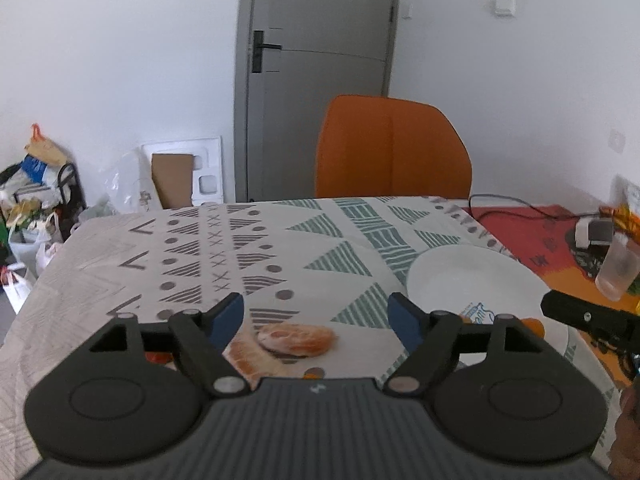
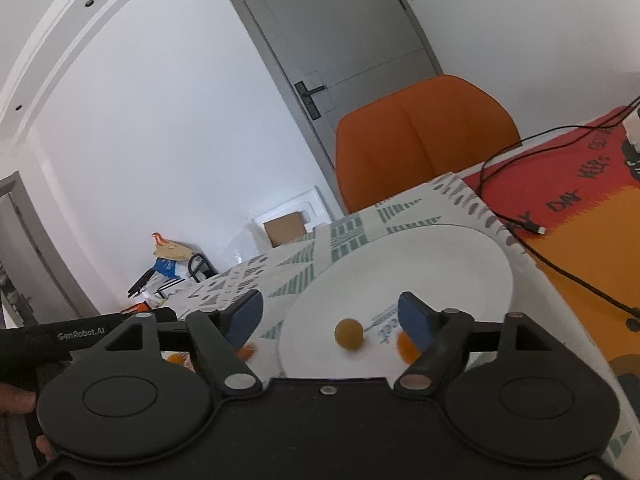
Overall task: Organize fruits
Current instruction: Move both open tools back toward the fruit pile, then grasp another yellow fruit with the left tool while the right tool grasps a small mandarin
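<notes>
The left hand-held gripper (image 1: 316, 314) hovered spread and empty over the counter (image 1: 120, 280), a peeled orange (image 1: 296, 338) lying just ahead between its fingers. The right hand-held gripper (image 2: 330, 314) was likewise spread above the white plate (image 2: 440, 256), where a small yellowish fruit (image 2: 349, 333) sat between its fingers (another orange piece (image 2: 406, 346) partly hidden behind the right finger).

White "GenRobot.AI" on black body of left gripper (image 2: 82, 335), at left edge of right wrist view. Black block lettering on red-orange cloth (image 2: 576, 196) along table's right edge: "DAY", "KEEP" legible, rest cut off. Blue script on white plate (image 2: 440, 264): unreadable.
</notes>
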The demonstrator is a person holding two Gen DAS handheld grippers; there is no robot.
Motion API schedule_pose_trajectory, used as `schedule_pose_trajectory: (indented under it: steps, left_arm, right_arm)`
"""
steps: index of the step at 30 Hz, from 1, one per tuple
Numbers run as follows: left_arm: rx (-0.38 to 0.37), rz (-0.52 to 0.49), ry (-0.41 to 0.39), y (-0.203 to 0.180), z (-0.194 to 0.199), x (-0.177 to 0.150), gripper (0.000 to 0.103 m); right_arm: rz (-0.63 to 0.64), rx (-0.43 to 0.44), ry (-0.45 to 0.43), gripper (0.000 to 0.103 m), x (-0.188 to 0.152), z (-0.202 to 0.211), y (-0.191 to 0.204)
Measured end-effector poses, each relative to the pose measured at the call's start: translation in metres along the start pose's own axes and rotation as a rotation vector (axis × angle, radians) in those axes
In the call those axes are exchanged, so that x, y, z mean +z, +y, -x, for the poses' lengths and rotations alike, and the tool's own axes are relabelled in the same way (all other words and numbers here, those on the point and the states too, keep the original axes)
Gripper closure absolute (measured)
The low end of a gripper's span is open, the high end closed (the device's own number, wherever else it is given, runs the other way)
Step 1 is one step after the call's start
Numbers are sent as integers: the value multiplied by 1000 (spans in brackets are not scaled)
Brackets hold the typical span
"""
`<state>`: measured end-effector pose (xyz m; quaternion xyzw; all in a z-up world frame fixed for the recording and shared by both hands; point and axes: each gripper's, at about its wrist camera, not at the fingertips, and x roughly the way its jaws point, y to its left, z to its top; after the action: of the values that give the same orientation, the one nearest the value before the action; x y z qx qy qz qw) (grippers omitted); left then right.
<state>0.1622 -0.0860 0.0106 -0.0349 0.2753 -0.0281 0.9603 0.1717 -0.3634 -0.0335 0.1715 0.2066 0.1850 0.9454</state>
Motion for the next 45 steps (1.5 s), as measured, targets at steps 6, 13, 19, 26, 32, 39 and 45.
schedule_pose_trajectory:
  steps: [6,13,19,26,32,39,45]
  left_arm:
    - [11,33,-36,18,17,-3,17]
    - [28,58,-49,34,32,-10,12]
    - [55,100,-48,54,41,-18,12]
    - [60,113,-23,69,50,-28,12]
    - [56,107,-26,78,52,-38,13]
    - [43,107,2,83,45,-53,15]
    - [17,117,31,84,36,-63,18]
  right_arm:
    - [35,-6,-26,0,-3,5,21]
    - [44,-26,-32,0,-6,3,42]
    - [67,-46,-42,0,-11,1,54]
    - [96,-33,-26,0,-16,-1,62]
    - [116,-4,57,0,-20,-14,69]
    - [152,67,120,0,-30,-26,83]
    - [187,97,154,0,-36,-33,91]
